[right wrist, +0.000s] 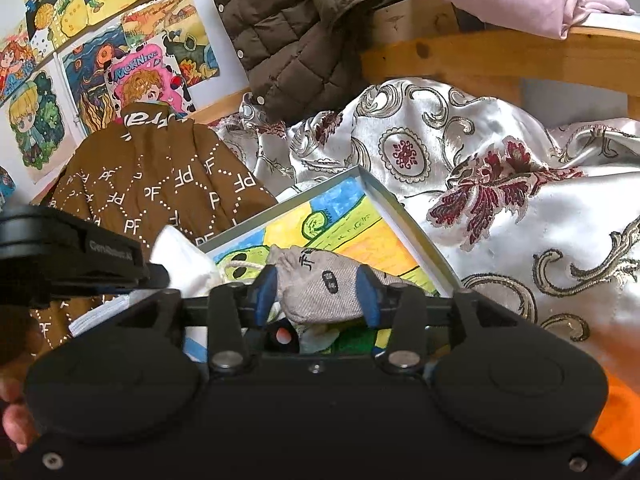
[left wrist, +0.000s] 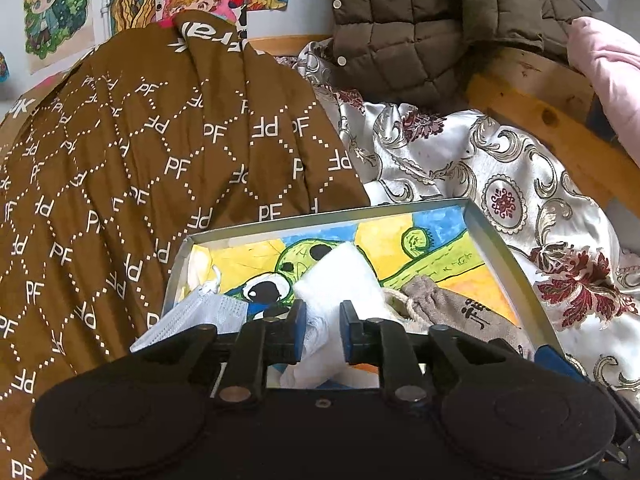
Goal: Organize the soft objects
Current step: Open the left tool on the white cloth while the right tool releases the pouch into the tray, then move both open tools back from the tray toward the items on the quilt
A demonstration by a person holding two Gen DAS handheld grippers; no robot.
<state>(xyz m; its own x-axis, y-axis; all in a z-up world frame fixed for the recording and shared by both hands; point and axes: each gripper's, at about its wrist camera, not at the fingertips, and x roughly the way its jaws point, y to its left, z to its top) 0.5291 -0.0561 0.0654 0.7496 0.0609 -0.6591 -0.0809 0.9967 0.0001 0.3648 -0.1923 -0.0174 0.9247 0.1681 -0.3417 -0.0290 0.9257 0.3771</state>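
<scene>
Left gripper (left wrist: 323, 330) stands partly open around a white cloth (left wrist: 340, 280), right gripper (right wrist: 318, 294) partly open around a grey pouch (right wrist: 320, 280); both lie in the tray (left wrist: 500, 248).

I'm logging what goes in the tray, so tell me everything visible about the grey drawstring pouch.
The grey drawstring pouch looks like coarse woven cloth, with a cinched neck, a pale cord and dark printed marks. It lies slumped on its side in the tray, over the painted picture, beside a white cloth bundle. The right gripper has its blue pads on either flank; contact can't be confirmed.
</scene>
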